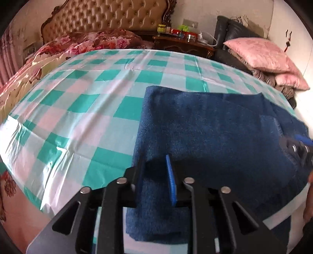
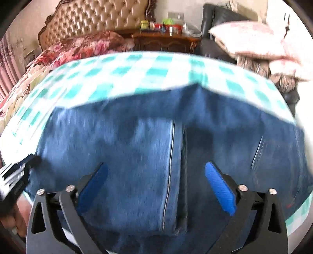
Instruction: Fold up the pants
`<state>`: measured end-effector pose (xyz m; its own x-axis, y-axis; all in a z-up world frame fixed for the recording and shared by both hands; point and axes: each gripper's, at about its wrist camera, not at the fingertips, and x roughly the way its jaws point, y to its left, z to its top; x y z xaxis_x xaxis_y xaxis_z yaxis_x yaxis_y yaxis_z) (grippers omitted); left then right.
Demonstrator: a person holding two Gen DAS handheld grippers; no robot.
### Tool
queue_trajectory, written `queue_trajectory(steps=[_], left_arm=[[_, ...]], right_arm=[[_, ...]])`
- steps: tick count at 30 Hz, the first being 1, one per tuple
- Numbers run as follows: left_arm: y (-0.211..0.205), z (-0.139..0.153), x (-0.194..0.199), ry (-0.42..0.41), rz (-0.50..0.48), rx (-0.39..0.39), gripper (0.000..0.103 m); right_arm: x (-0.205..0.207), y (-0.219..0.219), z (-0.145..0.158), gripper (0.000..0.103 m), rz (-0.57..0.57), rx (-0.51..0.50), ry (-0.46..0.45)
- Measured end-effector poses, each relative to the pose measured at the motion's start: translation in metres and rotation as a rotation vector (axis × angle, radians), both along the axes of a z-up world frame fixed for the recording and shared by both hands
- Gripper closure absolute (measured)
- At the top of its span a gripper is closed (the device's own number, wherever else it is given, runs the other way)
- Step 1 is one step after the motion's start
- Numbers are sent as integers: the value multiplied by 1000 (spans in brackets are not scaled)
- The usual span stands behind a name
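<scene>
Checked green-and-white bedding [image 1: 82, 101] covers the bed under the folded blue pants [image 1: 211, 125]. Left gripper [image 1: 156, 183] has its fingers narrowly apart with the pants' left edge between them. Right gripper [image 2: 156, 187] hovers fingers wide, the pants' seam below and between them.

left wrist: close above the pants [image 1: 205, 127], left end, tilted down toward the headboard [image 1: 105, 17] | right wrist: close over their middle, same heading | shared: pants, checked sheet [image 1: 78, 101], headboard, nightstand [image 1: 182, 43]
</scene>
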<state>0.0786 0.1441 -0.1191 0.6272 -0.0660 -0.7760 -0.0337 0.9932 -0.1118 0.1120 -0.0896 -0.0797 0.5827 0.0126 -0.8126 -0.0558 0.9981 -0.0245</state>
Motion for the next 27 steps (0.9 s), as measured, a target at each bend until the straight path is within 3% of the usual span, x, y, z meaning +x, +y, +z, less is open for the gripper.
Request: queue_trajectory(steps=[5,8,14,27], left_arm=[[18,9,-28,-38,57,-84,69],[30,7,-47,-28,80,-146,66],[48,-4,-70,13,107,-299,66],[45,-14,-68,40,101,-416,66]], right_arm=[[38,-3,0,48,-13,-3,7],[51,-3,-17,54,-4,-34,49],[48,2,-29,53,9,-83,33],[46,-1,-31,48,2,-84,12]])
